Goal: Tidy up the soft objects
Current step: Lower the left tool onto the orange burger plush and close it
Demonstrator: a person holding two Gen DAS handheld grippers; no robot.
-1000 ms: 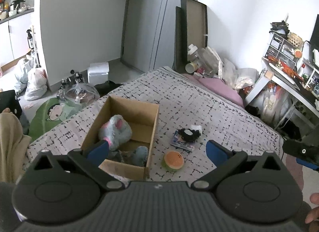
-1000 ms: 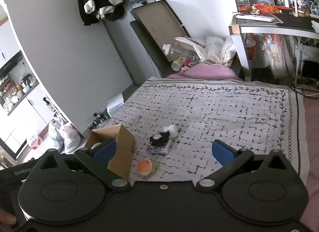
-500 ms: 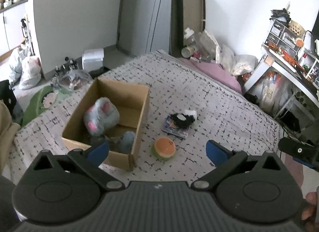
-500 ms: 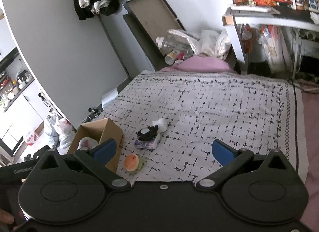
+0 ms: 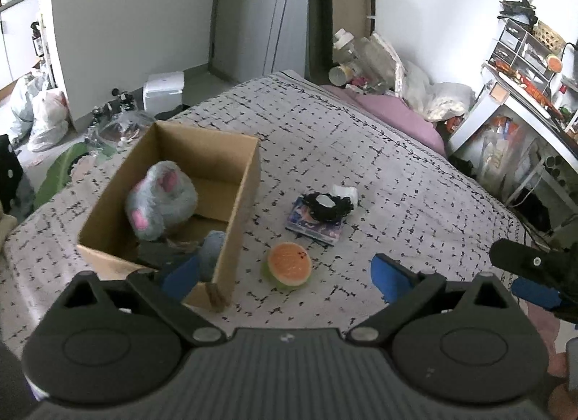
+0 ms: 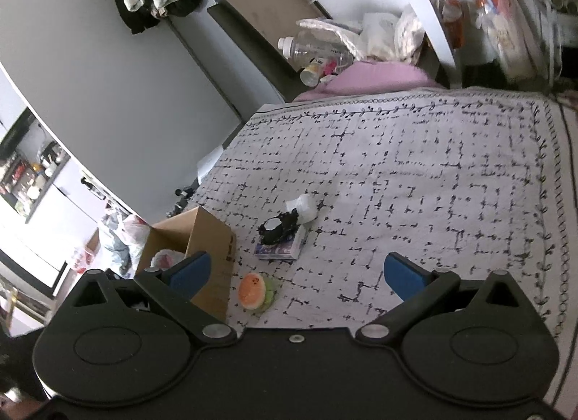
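Patterned bedspread (image 5: 361, 152) is filling my view. Near its left edge, the cardboard box (image 5: 234, 181) is holding a grey plush toy (image 5: 162, 199); the orange plush fruit (image 5: 289, 265) is lying just beside it. I'm holding my left gripper (image 5: 285, 275) and right gripper (image 6: 294, 272) wide open, gripping nothing.

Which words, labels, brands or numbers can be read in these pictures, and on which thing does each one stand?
No text can be read for certain.
Cardboard box: red marks on its side wall, too blurred to read.
Flat packet under the black object: colourful print, too small to read.
Left gripper and right gripper: no readable brand in view.
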